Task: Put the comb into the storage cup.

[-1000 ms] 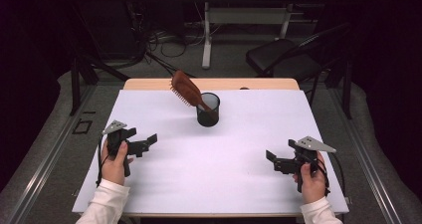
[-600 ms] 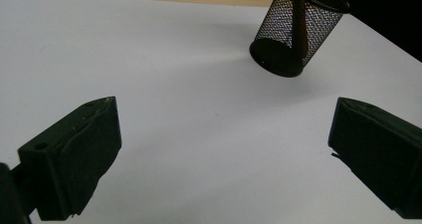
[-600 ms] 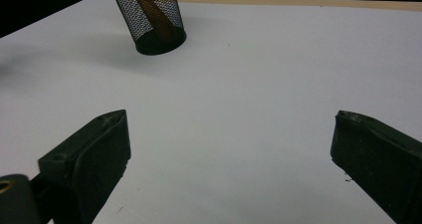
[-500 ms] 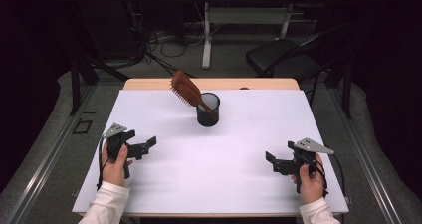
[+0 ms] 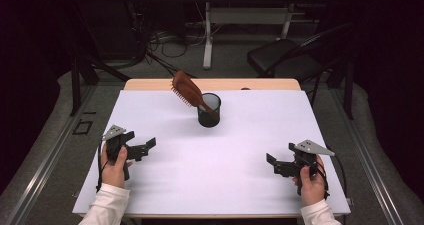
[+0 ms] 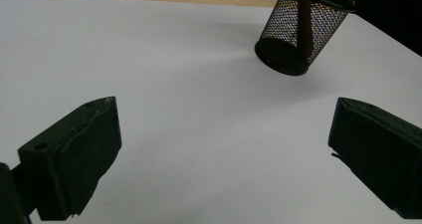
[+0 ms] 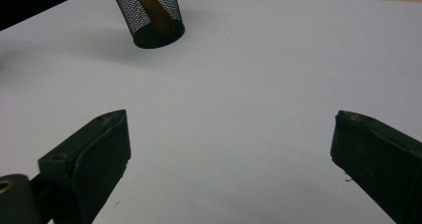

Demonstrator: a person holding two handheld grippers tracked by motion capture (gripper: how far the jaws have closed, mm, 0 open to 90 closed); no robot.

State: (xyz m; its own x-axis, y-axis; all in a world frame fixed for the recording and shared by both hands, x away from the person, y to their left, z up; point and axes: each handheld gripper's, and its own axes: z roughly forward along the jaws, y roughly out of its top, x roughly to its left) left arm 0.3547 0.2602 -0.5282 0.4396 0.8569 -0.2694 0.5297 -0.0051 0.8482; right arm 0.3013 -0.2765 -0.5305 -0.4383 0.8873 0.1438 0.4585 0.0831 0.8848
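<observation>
Near edge first: left gripper [image 5: 142, 149] and right gripper [image 5: 278, 166] sit low over the table [image 5: 250, 135], both with fingers spread wide and holding nothing. Ahead, toward the far middle, stands the cup [image 5: 209, 110], well apart from both, a shade nearer the left. Inside it, the brush [image 5: 186, 88] stands handle-down, leaning up-left.

Brown hairbrush [image 5: 186, 88], black mesh cup [image 5: 209, 111]
</observation>
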